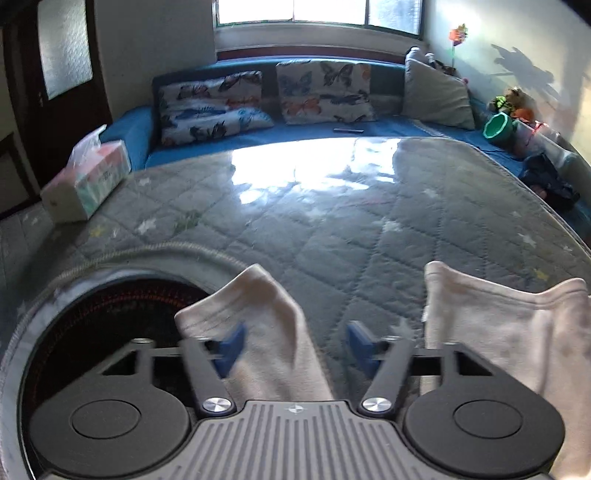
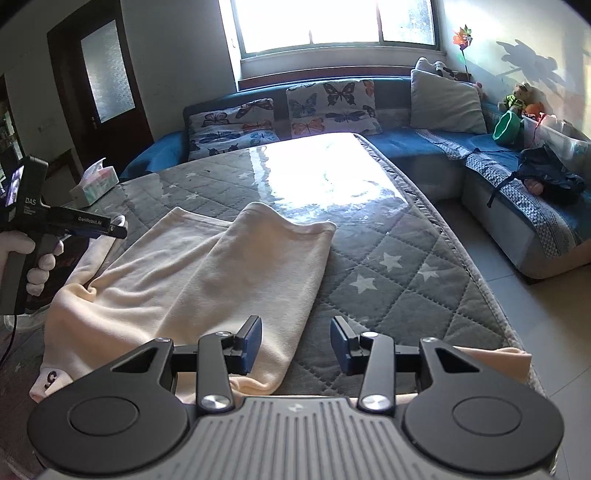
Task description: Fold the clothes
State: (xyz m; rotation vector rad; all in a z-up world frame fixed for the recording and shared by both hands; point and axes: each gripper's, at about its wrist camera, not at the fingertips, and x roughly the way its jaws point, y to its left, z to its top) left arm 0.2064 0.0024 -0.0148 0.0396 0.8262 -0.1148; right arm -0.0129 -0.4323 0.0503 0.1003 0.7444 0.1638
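Lying half-folded on the quilted table (image 2: 388, 258), centre frame: cream garment (image 2: 207, 273), one flap doubled over, hem unaligned; left gripper (image 1: 293, 345) and right gripper (image 2: 295, 343) both apart, clamping nothing.

Both cameras ride on grippers, look forward and down over bench (image 1: 332, 229) toward sofa (image 2: 424, 144) and window (image 1: 317, 11). Left one sits lower, closer. Both see cream garment (image 2: 207, 266).

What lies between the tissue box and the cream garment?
Only bare quilted cover lies between the tissue box and the garment, in the right wrist view.
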